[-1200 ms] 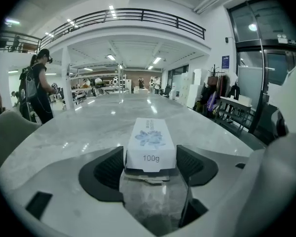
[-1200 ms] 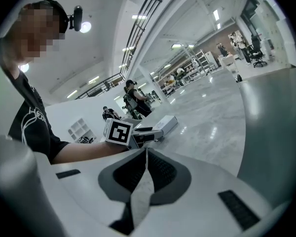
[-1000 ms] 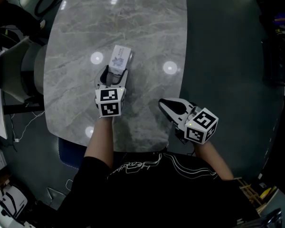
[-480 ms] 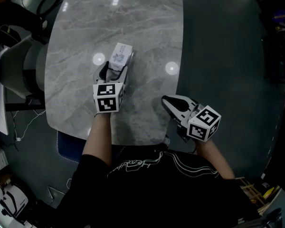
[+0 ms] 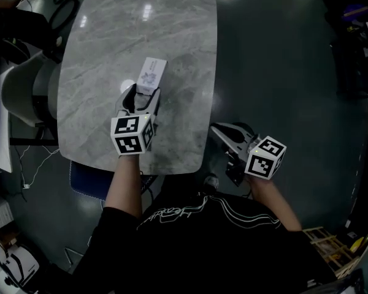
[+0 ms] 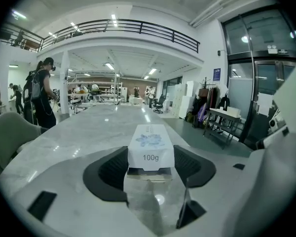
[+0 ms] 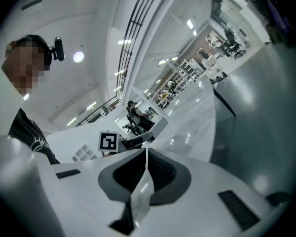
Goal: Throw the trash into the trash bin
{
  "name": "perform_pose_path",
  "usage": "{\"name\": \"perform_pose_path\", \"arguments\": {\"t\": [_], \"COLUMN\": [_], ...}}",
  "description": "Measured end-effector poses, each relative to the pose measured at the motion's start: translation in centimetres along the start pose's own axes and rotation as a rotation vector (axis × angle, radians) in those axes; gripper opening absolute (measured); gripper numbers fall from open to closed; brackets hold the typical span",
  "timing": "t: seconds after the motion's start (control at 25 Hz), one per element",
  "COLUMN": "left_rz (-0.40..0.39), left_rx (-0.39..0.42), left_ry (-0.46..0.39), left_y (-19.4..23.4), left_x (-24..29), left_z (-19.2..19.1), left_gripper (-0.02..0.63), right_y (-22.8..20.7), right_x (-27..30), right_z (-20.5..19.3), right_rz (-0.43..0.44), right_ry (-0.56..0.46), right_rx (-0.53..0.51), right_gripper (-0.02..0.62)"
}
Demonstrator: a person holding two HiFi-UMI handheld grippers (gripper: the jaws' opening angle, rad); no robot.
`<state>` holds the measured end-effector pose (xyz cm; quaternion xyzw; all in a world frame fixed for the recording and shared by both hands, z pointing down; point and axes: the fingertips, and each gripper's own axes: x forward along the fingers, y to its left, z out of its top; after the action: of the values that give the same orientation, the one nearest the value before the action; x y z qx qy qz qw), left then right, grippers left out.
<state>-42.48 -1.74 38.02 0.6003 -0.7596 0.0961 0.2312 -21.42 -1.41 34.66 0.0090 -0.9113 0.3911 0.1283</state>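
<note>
A white carton [image 5: 151,75] with a blue print and "100g" on its end [image 6: 150,143] sits between the jaws of my left gripper [image 5: 140,94], above the grey marble table [image 5: 104,35]. In the left gripper view both dark pads [image 6: 111,168] press on the carton's sides, so my left gripper [image 6: 151,152] is shut on it. My right gripper [image 5: 218,131] hangs over the dark floor just past the table's right edge. Its jaws meet with nothing between them [image 7: 145,154]. No trash bin is in view.
A pale chair [image 5: 21,90] stands at the table's left side. A blue object [image 5: 84,182] lies under the table's near edge. Dark floor [image 5: 282,72] spreads to the right, with clutter along the far right. People stand at the far left in the left gripper view [image 6: 42,90].
My left gripper has risen with the carton in it. The right gripper has moved from over the table's corner to over the floor. The table has slid left in the head view.
</note>
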Motion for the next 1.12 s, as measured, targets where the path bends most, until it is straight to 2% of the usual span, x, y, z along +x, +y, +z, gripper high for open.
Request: {"name": "perform_pose_path", "arguments": {"t": [0.24, 0.6, 0.88, 1.12], "left_rz": [-0.102, -0.296, -0.436, -0.545], "left_rx": [-0.047, -0.053, 0.016, 0.069], "left_ry": [-0.047, -0.141, -0.142, -0.101], "left_y": [-6.6, -21.0, -31.4, -39.5], "left_x": [-4.4, -10.9, -13.9, -14.5], "left_z": [1.1, 3.7, 3.5, 2.4], "left_gripper": [0.290, 0.290, 0.290, 0.290], "right_y": [1.3, 4.4, 5.7, 5.4], "right_x": [-5.7, -16.4, -25.6, -34.0], "right_z": [-0.2, -0.6, -0.8, -0.9], "right_rz": [-0.051, -0.100, -0.176, -0.266], "right_ry": [-0.070, -0.199, -0.297, -0.402], "right_rx": [-0.068, -0.141, -0.195, -0.196], "right_gripper": [0.041, 0.041, 0.041, 0.041]}}
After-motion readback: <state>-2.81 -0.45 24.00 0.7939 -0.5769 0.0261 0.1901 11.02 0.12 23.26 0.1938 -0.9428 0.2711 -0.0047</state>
